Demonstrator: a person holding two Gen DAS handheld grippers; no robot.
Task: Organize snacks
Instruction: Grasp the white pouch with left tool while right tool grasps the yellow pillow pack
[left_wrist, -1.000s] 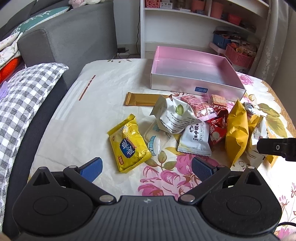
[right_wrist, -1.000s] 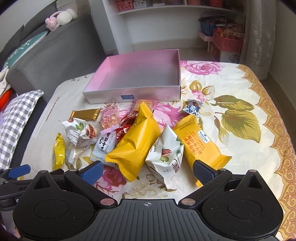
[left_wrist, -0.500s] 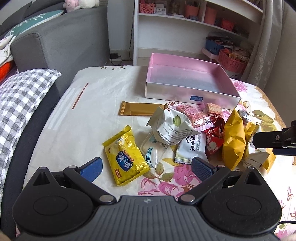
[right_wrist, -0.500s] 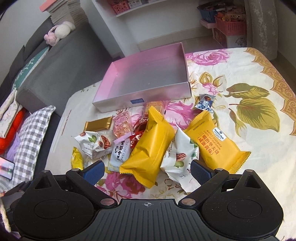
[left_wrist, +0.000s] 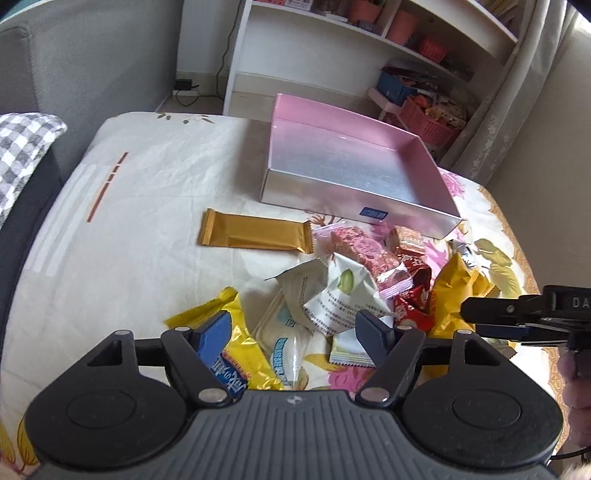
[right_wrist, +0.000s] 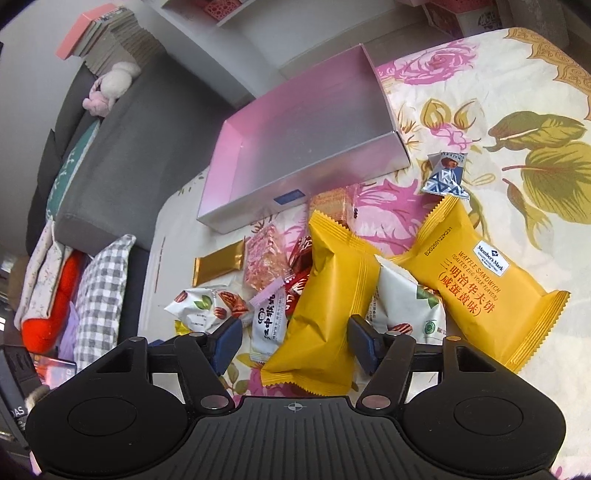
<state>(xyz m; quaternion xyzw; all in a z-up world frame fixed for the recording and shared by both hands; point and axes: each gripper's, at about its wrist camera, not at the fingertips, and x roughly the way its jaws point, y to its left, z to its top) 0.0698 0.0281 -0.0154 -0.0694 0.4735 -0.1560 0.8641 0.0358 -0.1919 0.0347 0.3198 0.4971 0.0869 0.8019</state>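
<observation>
A heap of snack packets lies on the flowered tablecloth in front of an empty pink box (left_wrist: 354, 173), which also shows in the right wrist view (right_wrist: 306, 136). My left gripper (left_wrist: 293, 338) is open low over a yellow packet (left_wrist: 236, 354) and a clear white packet (left_wrist: 291, 343), with a white nut packet (left_wrist: 332, 295) just ahead. My right gripper (right_wrist: 293, 345) is open, its fingers either side of a plain yellow pillow packet (right_wrist: 328, 306). An orange waffle sandwich packet (right_wrist: 476, 280) lies to its right. The right gripper also shows at the right edge of the left wrist view (left_wrist: 517, 314).
A gold bar (left_wrist: 255, 232) lies left of the heap, a pink packet (left_wrist: 365, 251) and red packets (left_wrist: 413, 295) behind it. A small blue-white packet (right_wrist: 445, 173) lies near the box corner. A grey sofa (right_wrist: 122, 147) and checked cushion (right_wrist: 99, 291) are on the left, white shelves (left_wrist: 369, 44) behind.
Both grippers have moved forward and down toward the heap. The right gripper has tilted and now straddles the plain yellow packet. Both stay open.
</observation>
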